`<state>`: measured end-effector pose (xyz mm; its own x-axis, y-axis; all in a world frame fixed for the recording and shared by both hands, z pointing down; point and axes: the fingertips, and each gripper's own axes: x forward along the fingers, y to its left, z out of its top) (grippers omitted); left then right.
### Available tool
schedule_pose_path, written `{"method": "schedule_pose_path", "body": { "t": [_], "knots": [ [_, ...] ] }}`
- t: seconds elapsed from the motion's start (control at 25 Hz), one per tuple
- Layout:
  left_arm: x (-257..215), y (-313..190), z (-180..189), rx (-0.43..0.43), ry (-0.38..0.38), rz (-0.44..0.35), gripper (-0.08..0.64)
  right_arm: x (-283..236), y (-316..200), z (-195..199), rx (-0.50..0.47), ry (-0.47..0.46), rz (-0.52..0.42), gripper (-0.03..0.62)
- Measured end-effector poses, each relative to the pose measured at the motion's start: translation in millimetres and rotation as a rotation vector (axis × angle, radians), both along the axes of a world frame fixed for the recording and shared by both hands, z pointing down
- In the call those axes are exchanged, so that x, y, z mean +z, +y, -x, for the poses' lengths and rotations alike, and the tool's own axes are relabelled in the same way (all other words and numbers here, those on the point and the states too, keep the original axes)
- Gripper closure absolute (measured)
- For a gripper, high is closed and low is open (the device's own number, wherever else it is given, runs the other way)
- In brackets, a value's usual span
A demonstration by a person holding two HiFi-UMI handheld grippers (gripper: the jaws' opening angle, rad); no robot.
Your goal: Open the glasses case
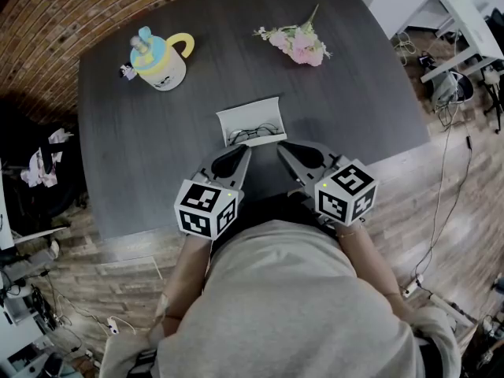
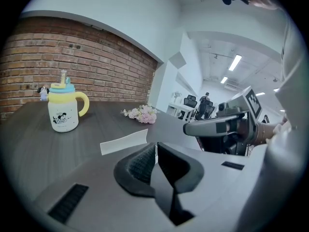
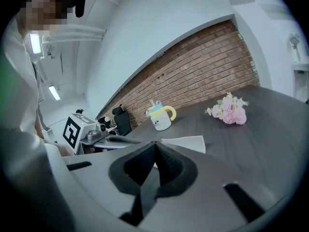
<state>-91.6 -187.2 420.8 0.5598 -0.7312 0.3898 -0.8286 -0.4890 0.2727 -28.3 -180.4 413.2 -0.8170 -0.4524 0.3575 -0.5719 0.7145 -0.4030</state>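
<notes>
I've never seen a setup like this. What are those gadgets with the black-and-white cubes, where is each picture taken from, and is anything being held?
There is no robot here. A person holds two hand tools, the left gripper and the right gripper, each with two jaws and a marker cube. The head view looks down from a camera on the person's head. The other two pictures come from cameras riding on each gripper, looking along its jaws. On the dark table are a cup with a yellow handle, pink flowers and a white glasses case, its lid up, with glasses inside. Both pairs of jaws are closed on nothing, close to the case.
</notes>
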Motion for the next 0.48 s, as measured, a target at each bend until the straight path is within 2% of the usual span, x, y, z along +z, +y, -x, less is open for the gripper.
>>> {"method": "schedule_pose_path", "body": {
  "t": [0.32,0.48],
  "knots": [
    [-4.0,2.0,-2.5,0.014,-0.029,-0.017,0.527,-1.2,-0.5,0.1,-0.003,0.002,-0.006,0.588],
    [-5.4,1.8,-3.5,0.017,-0.019,-0.019,0.527,0.0,-0.1,-0.5,-0.004,0.008,-0.011,0.588]
  ]
}}
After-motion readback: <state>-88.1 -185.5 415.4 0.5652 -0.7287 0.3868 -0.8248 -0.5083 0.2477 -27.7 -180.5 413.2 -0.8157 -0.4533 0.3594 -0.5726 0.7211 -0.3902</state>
